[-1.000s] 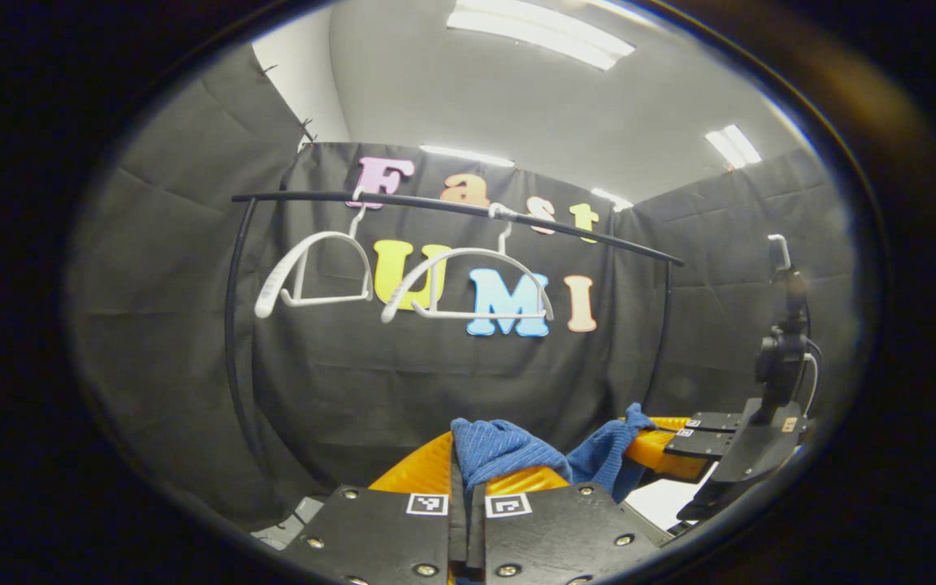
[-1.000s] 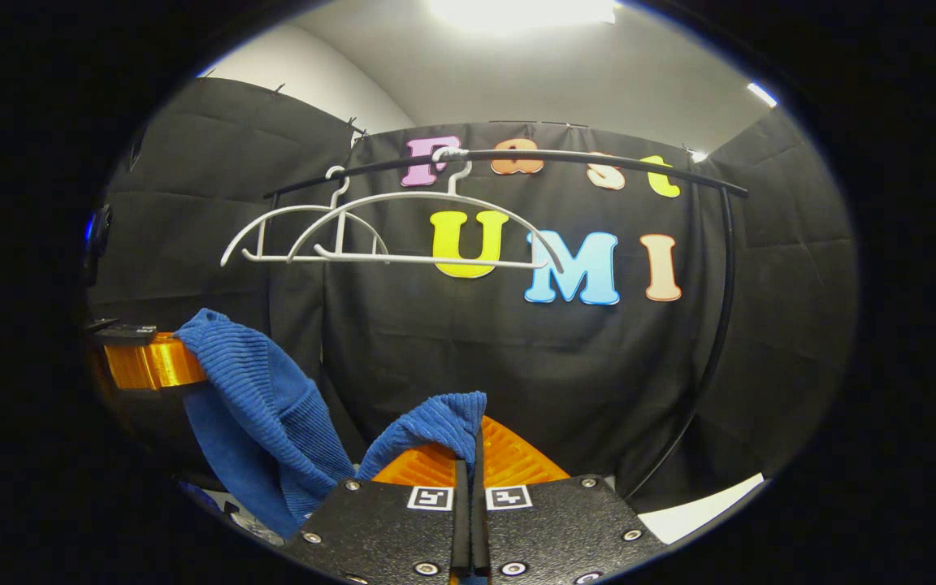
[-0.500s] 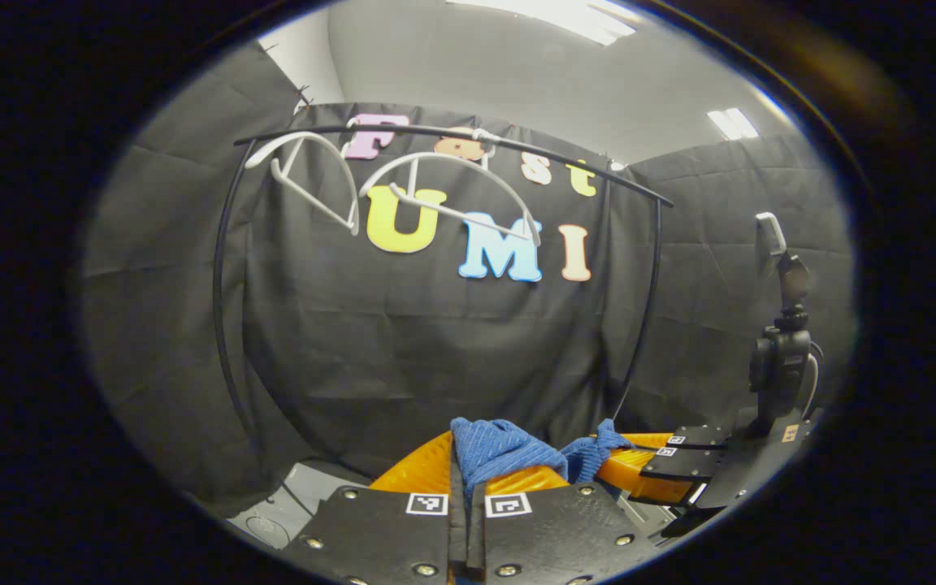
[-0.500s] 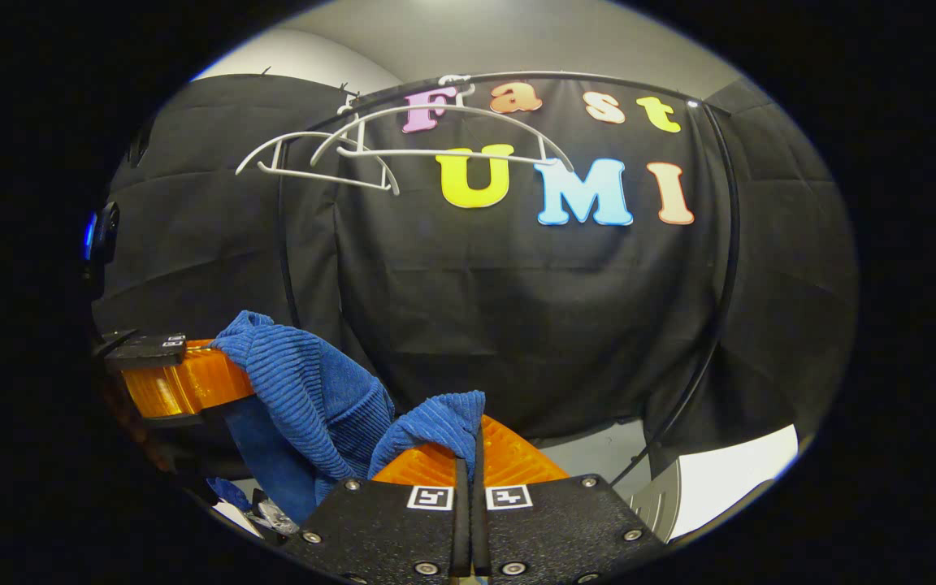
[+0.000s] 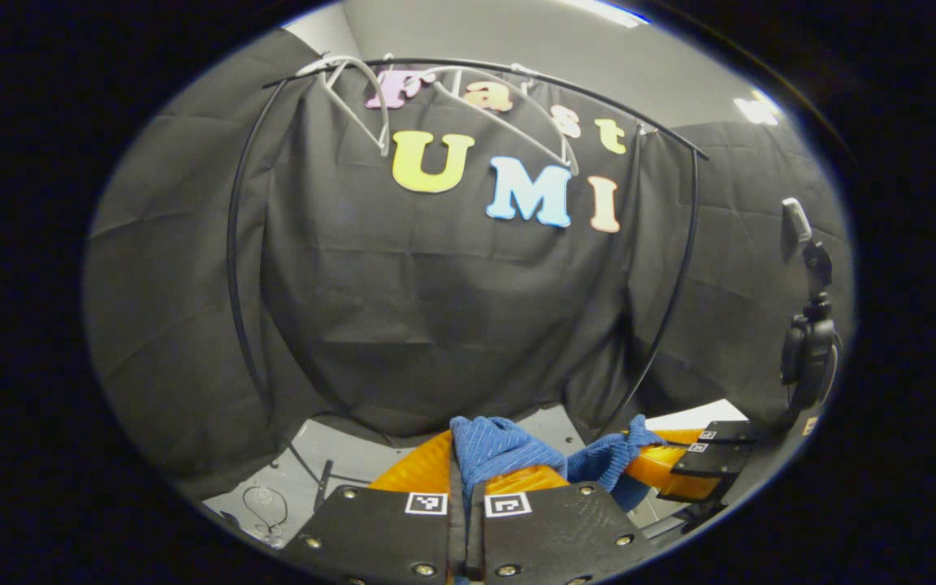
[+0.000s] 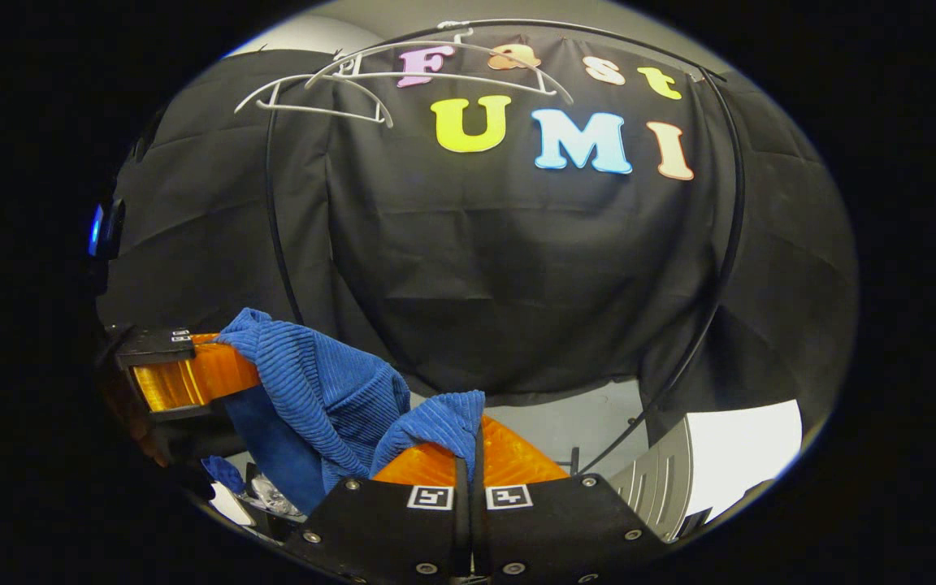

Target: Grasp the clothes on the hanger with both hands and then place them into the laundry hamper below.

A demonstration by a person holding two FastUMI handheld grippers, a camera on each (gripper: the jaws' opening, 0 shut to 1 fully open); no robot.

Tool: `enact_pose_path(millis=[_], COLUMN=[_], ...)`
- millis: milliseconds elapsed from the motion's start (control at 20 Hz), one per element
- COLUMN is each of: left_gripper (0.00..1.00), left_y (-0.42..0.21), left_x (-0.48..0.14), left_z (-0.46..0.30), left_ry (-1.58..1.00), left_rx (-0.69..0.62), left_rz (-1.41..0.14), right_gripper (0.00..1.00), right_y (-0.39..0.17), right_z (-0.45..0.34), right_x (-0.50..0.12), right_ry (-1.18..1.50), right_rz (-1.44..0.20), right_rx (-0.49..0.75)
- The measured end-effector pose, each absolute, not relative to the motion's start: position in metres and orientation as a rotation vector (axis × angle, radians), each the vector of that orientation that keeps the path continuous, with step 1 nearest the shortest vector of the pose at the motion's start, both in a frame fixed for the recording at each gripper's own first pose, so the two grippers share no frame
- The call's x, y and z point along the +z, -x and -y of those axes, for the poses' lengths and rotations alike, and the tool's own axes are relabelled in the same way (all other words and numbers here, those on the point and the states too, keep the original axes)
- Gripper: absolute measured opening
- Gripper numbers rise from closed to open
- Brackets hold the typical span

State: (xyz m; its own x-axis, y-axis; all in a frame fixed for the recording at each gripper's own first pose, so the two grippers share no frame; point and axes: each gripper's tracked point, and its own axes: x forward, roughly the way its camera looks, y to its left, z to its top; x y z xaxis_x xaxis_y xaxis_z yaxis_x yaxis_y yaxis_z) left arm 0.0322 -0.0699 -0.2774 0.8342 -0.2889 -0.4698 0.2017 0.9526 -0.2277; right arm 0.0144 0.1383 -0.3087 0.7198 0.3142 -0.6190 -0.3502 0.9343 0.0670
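Booth wall [image 5: 452, 325]: black cloth, creased, hung behind everything in both views.
Garment rail [image 5: 683, 244]: thin black tube, arched across the top of the cloth and running down at each side; seen also in the right gripper view [image 6: 724, 244].
Hangers [image 6: 403, 77]: two white hangers, bare, hooked on the rail's top bar near its left end, one partly overlapping the other; in the left gripper view [image 5: 370, 97] they hung tilted.
Floor [image 6: 744, 455]: pale patch, visible below the hem of the cloth at lower right.
Blue garment [image 6: 322, 390]: ribbed blue cloth, off the hangers, well below the rail, stretched and sagging between the two grippers; in the left gripper view [image 5: 509, 451] one bunch rose at the near fingers and another at the far gripper.
Left gripper [image 5: 458, 463]: jaws closed together with a fold of the blue garment pinched between them; seen from the side in the right gripper view [image 6: 224, 361], cloth draped over its tip.
Right gripper [image 6: 468, 451]: jaws pressed together on another fold of the garment; in the left gripper view [image 5: 639, 459] it lay at lower right, cloth at its tip.
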Motion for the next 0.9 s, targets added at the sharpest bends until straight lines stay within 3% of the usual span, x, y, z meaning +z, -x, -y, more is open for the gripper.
enact_pose_path(millis=[300,350,400,450,500,550,600,650,750,900], left_gripper=[0.04,0.01,0.06,0.01,0.10,0.07,0.22,0.34,0.58,0.95], left_y=[0.004,0.009,0.012,0.015,0.019,0.021,0.024,0.031,0.039,0.038], left_x=[-0.343,-0.354,-0.362,-0.370,-0.375,-0.385,-0.393,-0.399,-0.407,-0.395], left_z=[0.066,0.067,0.068,0.066,0.065,0.063,0.062,0.057,0.053,0.050], left_ry=[0.144,0.143,0.141,0.129,0.120,0.112,0.102,0.089,0.080,0.105], left_rx=[-0.238,-0.239,-0.240,-0.235,-0.231,-0.228,-0.223,-0.210,-0.194,-0.190], left_rz=[-0.696,-0.724,-0.746,-0.775,-0.796,-0.816,-0.839,-0.857,-0.882,-0.860], right_gripper=[0.02,0.03,0.05,0.06,0.10,0.11,0.09,0.17,0.39,0.88], right_y=[0.011,0.016,0.022,0.027,0.026,0.031,0.033,0.033,0.034,0.035], right_z=[-0.140,-0.139,-0.137,-0.135,-0.131,-0.129,-0.128,-0.128,-0.127,-0.122], right_x=[-0.355,-0.363,-0.368,-0.375,-0.378,-0.382,-0.385,-0.389,-0.384,-0.382], right_ry=[0.085,0.083,0.081,0.082,0.082,0.070,0.062,0.052,0.053,0.076], right_rz=[-0.794,-0.819,-0.843,-0.865,-0.878,-0.893,-0.905,-0.911,-0.905,-0.905], right_rx=[0.363,0.358,0.352,0.340,0.324,0.317,0.312,0.313,0.314,0.315])
